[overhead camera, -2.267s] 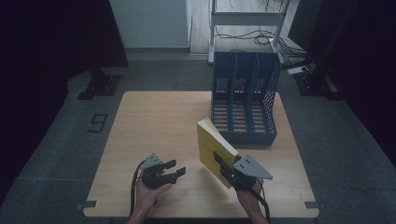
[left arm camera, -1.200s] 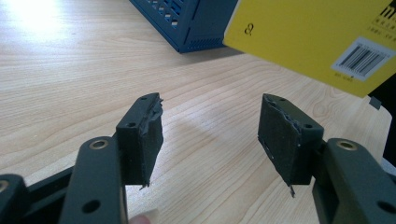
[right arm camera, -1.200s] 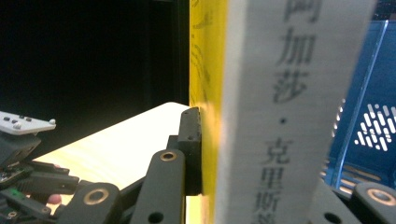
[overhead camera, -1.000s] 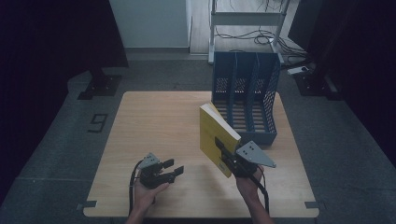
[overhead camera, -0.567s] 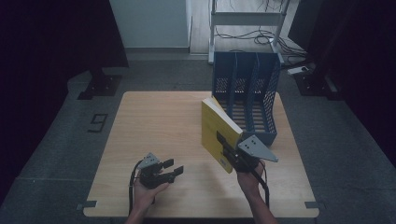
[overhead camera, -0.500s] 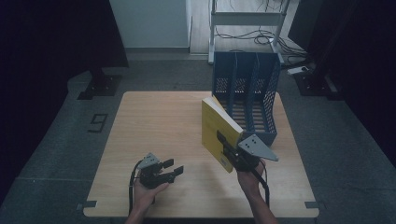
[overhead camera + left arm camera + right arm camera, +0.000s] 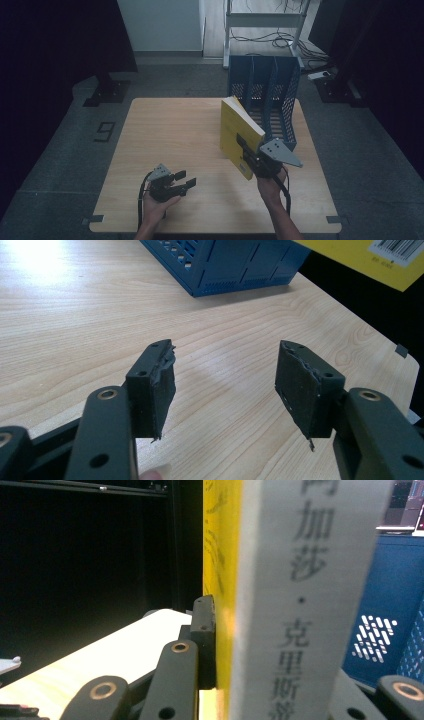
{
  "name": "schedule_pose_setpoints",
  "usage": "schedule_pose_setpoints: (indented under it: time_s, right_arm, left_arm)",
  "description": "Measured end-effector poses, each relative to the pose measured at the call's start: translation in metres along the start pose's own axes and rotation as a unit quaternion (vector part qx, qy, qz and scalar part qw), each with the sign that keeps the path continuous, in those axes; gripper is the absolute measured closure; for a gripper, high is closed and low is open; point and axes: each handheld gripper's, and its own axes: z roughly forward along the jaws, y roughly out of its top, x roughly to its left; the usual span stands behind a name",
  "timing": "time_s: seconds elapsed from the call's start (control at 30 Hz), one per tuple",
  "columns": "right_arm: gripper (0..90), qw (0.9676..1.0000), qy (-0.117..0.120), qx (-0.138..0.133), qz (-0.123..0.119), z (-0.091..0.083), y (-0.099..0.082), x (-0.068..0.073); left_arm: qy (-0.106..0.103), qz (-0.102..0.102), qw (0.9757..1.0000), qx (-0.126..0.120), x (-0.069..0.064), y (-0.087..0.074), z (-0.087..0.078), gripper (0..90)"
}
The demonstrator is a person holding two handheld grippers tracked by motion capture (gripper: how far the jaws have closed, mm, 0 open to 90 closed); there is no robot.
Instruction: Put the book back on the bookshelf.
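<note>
My right gripper (image 7: 251, 159) is shut on a yellow book (image 7: 235, 134), held upright above the table just in front of the blue file rack (image 7: 267, 97). Its grey spine (image 7: 305, 595) with printed characters fills the right gripper view, one black pad (image 7: 204, 640) pressed on the yellow cover. Near the table's front, my left gripper (image 7: 184, 180) rests low and open, nothing between its pads (image 7: 159, 385). A corner of the yellow book (image 7: 365, 260) and the base of the blue rack (image 7: 235, 265) appear in the left gripper view.
The wooden table (image 7: 170, 135) has bare surface to the left and middle. The rack stands at the back right with several upright slots. A metal shelf frame (image 7: 265, 22) and cables are on the floor behind.
The right gripper has carried the book up and away from me, toward the rack, and stood it more upright. The left gripper has stayed put.
</note>
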Motion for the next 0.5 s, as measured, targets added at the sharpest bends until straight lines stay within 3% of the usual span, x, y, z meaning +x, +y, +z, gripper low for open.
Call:
schedule_pose_setpoints:
  time_s: [0.5]
  right_arm:
    - [74.6,0.9998,-0.021,-0.001,0.002,0.005,0.006,-0.012]
  left_arm:
    - [0.001,0.0,1.0,0.002,0.001,-0.001,0.0,41.0]
